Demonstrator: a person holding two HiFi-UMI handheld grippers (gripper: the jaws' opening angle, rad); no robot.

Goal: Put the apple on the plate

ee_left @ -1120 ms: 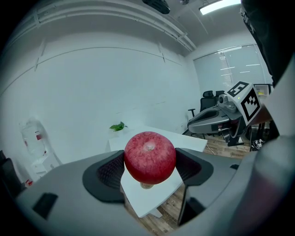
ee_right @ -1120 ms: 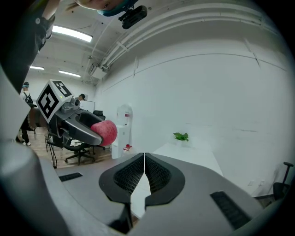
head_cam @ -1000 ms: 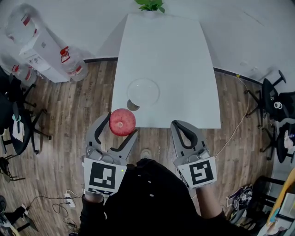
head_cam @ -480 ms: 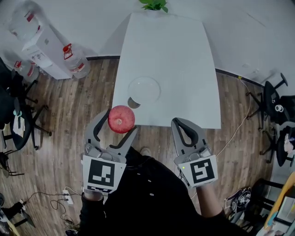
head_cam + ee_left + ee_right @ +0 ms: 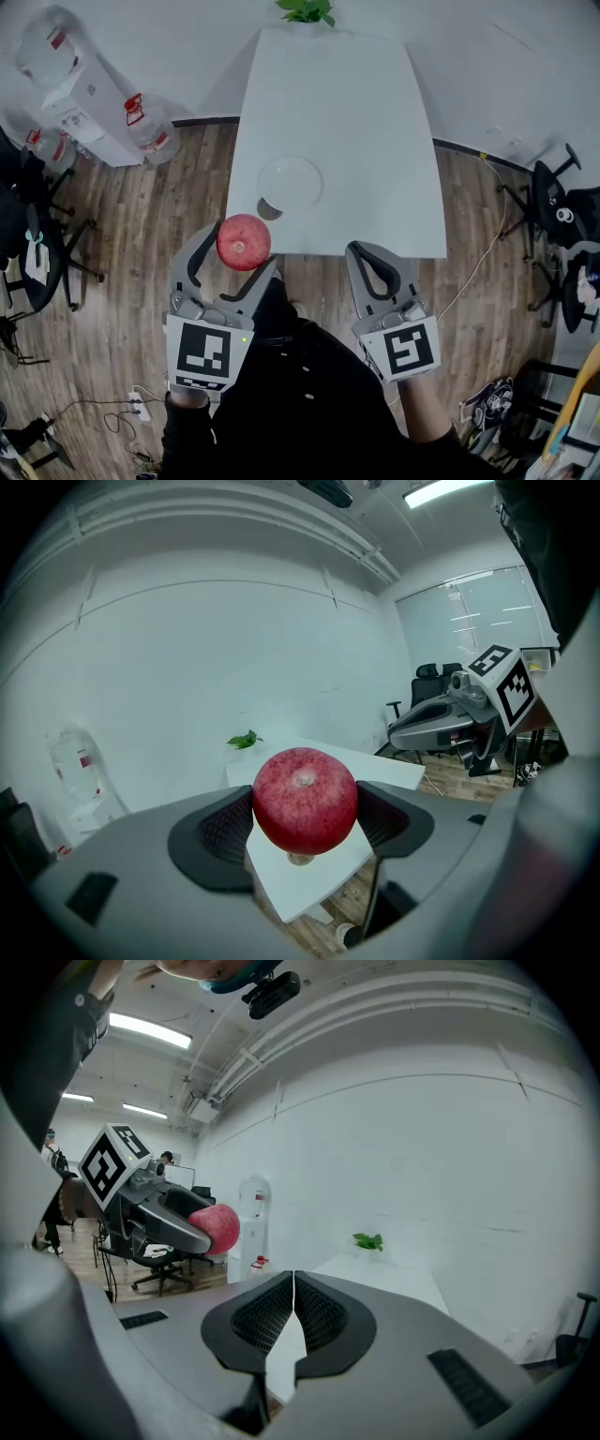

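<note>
Between left gripper (image 5: 228,265) jaws: round red apple (image 5: 244,242), clamped, held in air just off near edge of white rectangular table (image 5: 366,141). Clear glass round plate (image 5: 292,184) on table near that edge, just beyond apple. Right gripper (image 5: 374,274) alongside, jaws pressed together, nothing between. Green leafy plant (image 5: 307,10) at far end.

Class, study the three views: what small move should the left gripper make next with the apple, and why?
Probably ease the left gripper forward and slightly to the right, jaws closed. It grips the apple in the air near the table's front edge, while the empty plate lies further in on the table, so the apple seems short of it.
</note>
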